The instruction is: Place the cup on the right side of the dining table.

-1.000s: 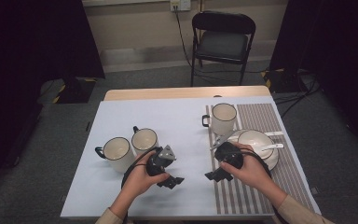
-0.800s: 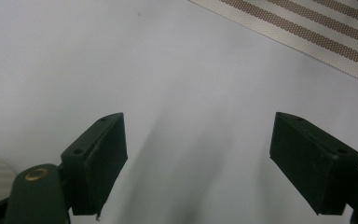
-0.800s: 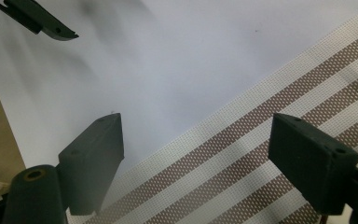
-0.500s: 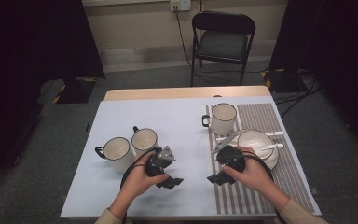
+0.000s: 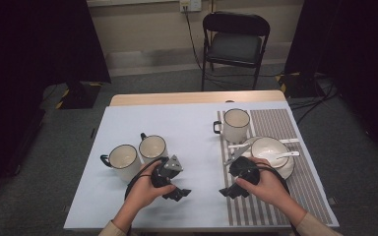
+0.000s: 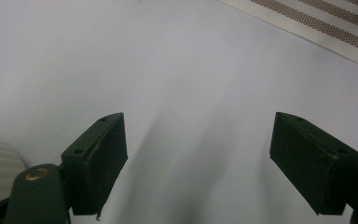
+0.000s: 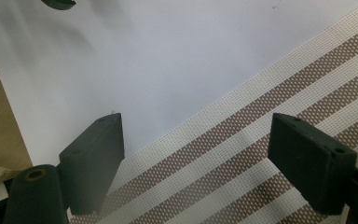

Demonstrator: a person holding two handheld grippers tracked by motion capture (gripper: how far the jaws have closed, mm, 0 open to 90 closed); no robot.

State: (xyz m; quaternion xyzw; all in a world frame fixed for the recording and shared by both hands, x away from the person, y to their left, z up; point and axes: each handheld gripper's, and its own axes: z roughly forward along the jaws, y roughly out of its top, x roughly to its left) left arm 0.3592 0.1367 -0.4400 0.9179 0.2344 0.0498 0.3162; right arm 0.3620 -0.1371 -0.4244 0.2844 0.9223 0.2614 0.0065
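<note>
Both hands (image 5: 145, 189) low, fingers (image 6: 98, 158) apart

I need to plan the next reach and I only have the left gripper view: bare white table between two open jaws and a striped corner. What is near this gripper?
Observer: Two mugs stand side by side just beyond the left gripper, at the table's left.
Operator: And that striped corner?
Observer: It is a striped placemat on the table's right half, with a third mug at its far end.
Operator: Anything else on it?
Observer: A bowl on a plate with spoons beside it, just past the right hand.
Operator: What is the right gripper doing?
Observer: The right gripper is open and empty over the placemat's left edge.
</note>
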